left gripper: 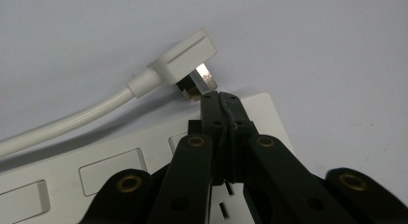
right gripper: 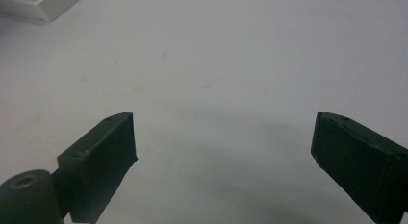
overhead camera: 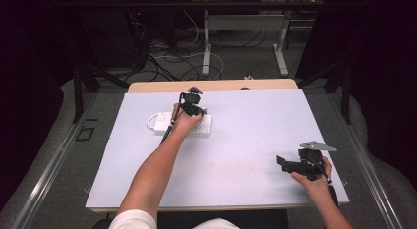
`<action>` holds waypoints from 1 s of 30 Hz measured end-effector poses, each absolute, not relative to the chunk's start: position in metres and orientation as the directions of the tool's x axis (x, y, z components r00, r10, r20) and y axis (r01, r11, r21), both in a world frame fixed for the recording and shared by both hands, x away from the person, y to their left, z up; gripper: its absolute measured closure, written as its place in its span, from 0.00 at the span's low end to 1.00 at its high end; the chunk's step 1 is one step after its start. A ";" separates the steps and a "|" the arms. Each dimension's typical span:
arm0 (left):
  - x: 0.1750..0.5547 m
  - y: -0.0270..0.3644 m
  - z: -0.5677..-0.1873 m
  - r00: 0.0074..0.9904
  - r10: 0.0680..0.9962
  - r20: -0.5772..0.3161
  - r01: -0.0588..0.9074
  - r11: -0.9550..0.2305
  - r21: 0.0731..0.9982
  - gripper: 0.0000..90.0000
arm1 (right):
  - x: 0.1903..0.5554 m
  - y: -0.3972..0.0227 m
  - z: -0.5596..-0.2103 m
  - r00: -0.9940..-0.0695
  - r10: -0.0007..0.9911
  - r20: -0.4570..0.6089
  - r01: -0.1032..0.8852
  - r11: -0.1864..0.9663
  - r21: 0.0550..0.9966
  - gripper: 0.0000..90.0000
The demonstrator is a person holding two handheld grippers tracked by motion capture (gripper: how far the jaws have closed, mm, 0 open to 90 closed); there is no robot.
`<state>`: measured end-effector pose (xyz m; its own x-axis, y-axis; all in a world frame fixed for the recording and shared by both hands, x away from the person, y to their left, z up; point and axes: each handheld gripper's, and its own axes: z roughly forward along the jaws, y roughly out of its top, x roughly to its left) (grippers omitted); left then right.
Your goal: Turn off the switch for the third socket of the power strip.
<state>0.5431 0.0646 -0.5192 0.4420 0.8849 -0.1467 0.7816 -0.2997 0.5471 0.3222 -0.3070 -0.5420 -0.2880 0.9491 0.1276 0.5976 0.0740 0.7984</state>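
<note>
a white power strip [overhead camera: 189, 125] lies on the far left part of the pale blue table mat [overhead camera: 246, 140], its white cable looping off its left end. from the high view the left gripper [overhead camera: 195, 110] sits over the strip's far edge, the person's left hand [overhead camera: 183, 122] covering much of it. the left gripper view gives what that angle hides: a white angled plug [left gripper: 185, 60] with bare metal prongs lies on the mat just beyond the strip's corner, its cable [left gripper: 62, 123] running off left, and the gripper's black jaws are clenched together with nothing between them, their tips just beside the prongs and above the strip's sockets. whether the tips touch the prongs cannot be told. well apart, at the near right of the mat, the right gripper [overhead camera: 284, 162] is held low in the right hand [overhead camera: 314, 182]. the right gripper view shows its jaws spread wide over bare mat, released and empty, with the strip's corner [right gripper: 38, 5] at top left.
</note>
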 end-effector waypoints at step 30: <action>0.538 0.070 -0.506 0.438 0.883 -0.168 0.781 -0.282 0.557 1.00 | 0.323 -0.306 -0.541 -0.302 0.944 0.134 0.597 0.078 0.798 0.09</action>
<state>0.5378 0.0700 -0.5061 0.4381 0.8831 -0.1678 0.7812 -0.2817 0.5571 0.3231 -0.3058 -0.5405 -0.3020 0.9438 0.1340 0.5973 0.0778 0.7982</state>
